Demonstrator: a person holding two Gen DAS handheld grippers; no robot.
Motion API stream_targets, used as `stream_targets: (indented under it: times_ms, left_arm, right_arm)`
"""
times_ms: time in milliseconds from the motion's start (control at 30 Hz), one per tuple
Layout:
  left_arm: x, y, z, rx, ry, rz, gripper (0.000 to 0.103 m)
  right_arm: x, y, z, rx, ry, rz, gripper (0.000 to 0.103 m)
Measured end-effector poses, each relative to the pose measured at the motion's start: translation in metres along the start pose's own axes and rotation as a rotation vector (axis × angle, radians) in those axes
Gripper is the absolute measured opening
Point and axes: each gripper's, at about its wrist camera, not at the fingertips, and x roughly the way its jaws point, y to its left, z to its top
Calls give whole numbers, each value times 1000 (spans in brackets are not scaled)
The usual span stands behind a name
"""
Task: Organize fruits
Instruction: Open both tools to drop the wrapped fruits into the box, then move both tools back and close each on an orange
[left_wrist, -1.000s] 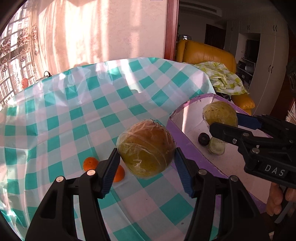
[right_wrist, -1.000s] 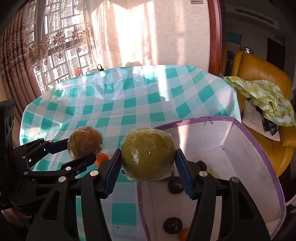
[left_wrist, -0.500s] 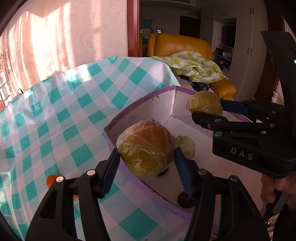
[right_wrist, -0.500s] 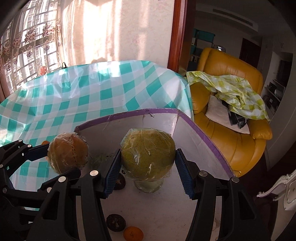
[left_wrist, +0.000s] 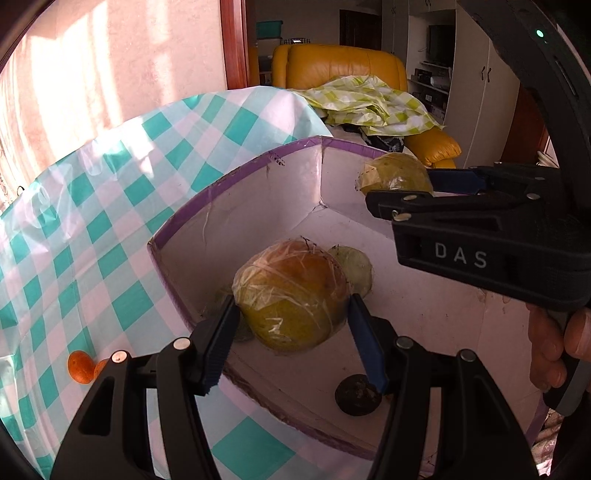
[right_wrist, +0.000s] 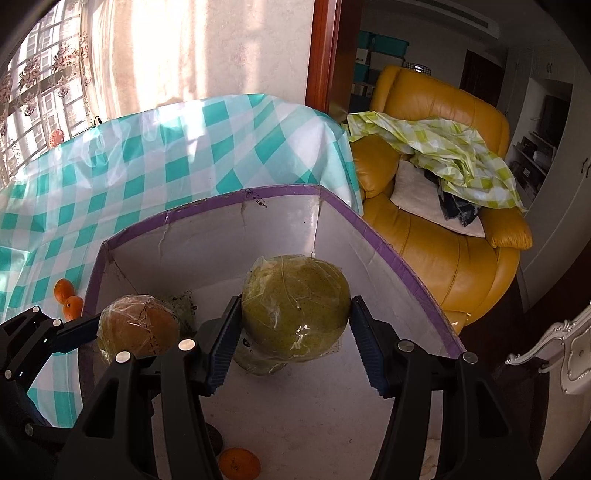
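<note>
While over the box (right_wrist: 388, 254), both wrapped pomelos (right_wrist: 295, 314) clamped.

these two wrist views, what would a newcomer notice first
Two big plastic-wrapped fruits, each clamped in a tool: the orange-tinged fruit in the left tool, the greener fruit in the right tool. Both hang over the purple-rimmed white box on the teal checked tablecloth.

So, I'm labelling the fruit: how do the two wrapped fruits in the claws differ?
The left claw holds an orange-tinged wrapped fruit; the right claw holds a plain green wrapped fruit. In the right wrist view the green one looks bigger, though it is nearer that camera. The green one sits toward the box's far corner, the orange-tinged one by its left wall. Both are round, film-wrapped, clamped, over the box.
</note>
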Motion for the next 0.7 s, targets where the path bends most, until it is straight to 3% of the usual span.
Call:
stream_targets:
  times_ms: [267,333,400,533,700]
  left_arm:
    - [5,-7,-2,28,10,7,61]
    - [4,-6,-2,27,3,5,69]
    - [1,-6,-2,27,-7,9,72]
    - [-1,-3,-1,18,-11,7,72]
    - [-9,2,-2,3,-27,2,72]
  right_arm:
    - [6,-1,-1,9,26,2,58]
    - [6,-1,-1,9,26,-4,59]
    - [4,1,0,6,14,-12,67]
    - [4,3,0,-6,12,-19,69]
    - [1,5,2,-13,-6,-26,79]
